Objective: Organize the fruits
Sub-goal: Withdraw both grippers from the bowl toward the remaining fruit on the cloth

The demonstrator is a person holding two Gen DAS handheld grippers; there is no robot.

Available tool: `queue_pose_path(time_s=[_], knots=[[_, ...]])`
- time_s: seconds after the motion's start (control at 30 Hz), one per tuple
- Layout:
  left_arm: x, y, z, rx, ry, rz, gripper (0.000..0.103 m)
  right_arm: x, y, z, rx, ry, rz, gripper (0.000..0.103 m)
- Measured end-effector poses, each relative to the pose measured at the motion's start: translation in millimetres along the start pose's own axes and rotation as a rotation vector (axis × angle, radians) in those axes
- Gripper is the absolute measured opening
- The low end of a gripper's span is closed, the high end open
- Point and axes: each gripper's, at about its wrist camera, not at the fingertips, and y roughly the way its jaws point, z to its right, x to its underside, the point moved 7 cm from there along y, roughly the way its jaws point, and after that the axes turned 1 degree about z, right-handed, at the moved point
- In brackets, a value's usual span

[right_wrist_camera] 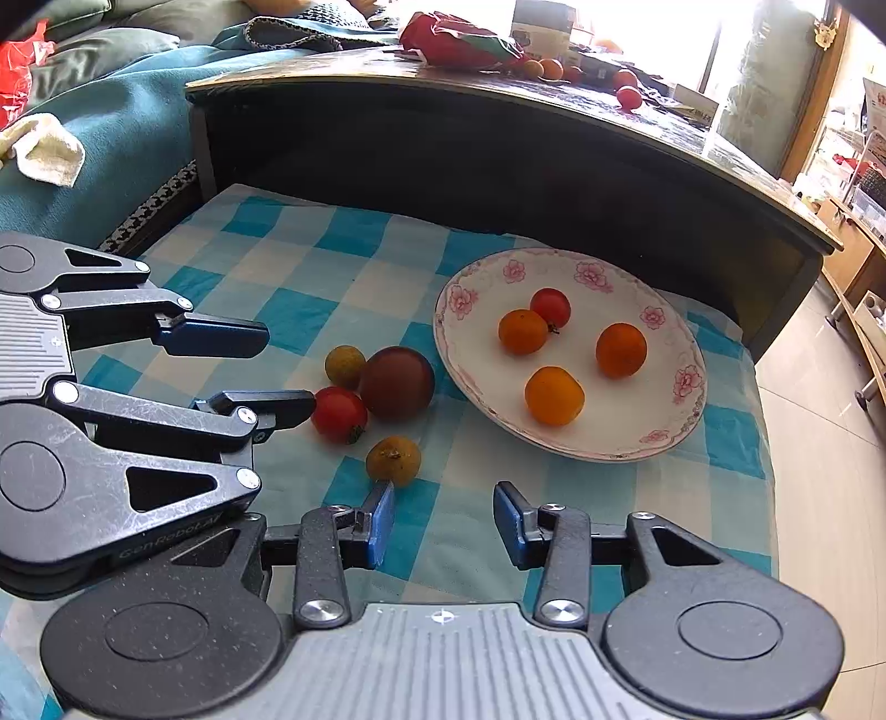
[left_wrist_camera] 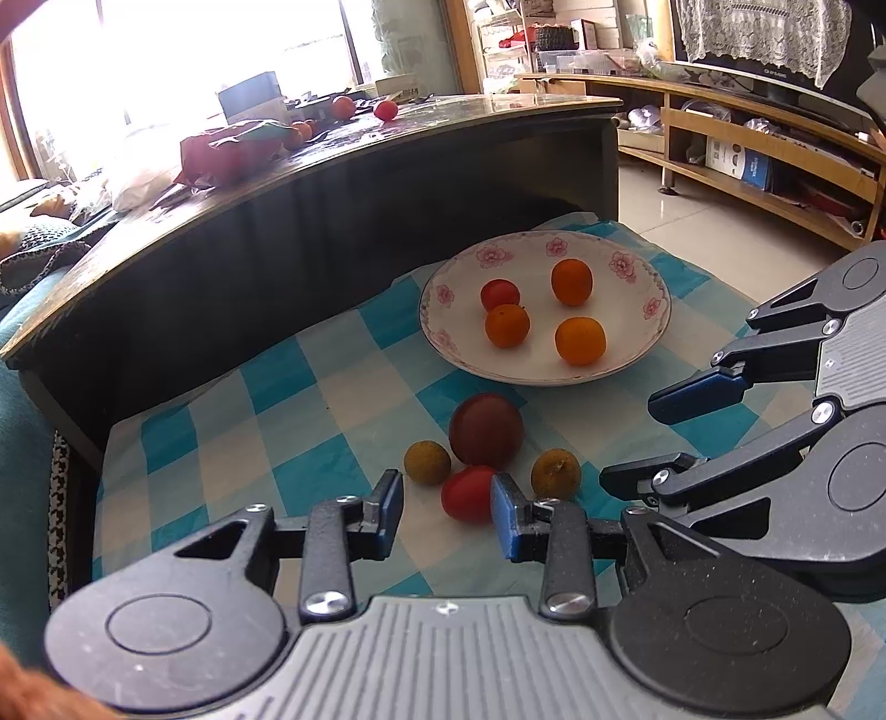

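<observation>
A flowered white plate (left_wrist_camera: 443, 293) (right_wrist_camera: 686, 382) on the blue checked cloth holds three orange fruits and a small red tomato (left_wrist_camera: 499, 293). Loose on the cloth lie a dark red plum (left_wrist_camera: 486, 429) (right_wrist_camera: 396, 382), a red tomato (left_wrist_camera: 468, 493) (right_wrist_camera: 339, 414) and two small yellow-brown fruits (left_wrist_camera: 426, 462) (left_wrist_camera: 555, 473). My left gripper (left_wrist_camera: 447, 512) (right_wrist_camera: 285, 371) is open, its tips just short of the red tomato, which touches one finger. My right gripper (right_wrist_camera: 443, 520) (left_wrist_camera: 628, 440) is open and holds nothing, with a yellow-brown fruit (right_wrist_camera: 393, 457) just ahead of its left pad.
A dark low table (left_wrist_camera: 332, 183) rises right behind the cloth, carrying a red bag (right_wrist_camera: 454, 41) and more fruit. A teal sofa (right_wrist_camera: 111, 111) lies to the left. The cloth's right edge drops to tiled floor (left_wrist_camera: 692, 205), with a wooden TV stand (left_wrist_camera: 775, 144) beyond.
</observation>
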Motion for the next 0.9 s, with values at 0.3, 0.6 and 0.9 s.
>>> queue_pose_path(time_s=[0.3,0.6,0.9], knots=[[9,3,-6,-0.005,0.000,-0.025,0.044,1,7,-8,-0.018,-0.017,-0.014,0.036],[20,7,-16,-0.015,0.012,-0.056,0.045,1,15,-16,-0.029,-0.034,-0.027,0.036],[34,12,-26,-0.013,0.007,-0.096,0.045,3,28,-27,-0.051,-0.056,-0.059,0.035]])
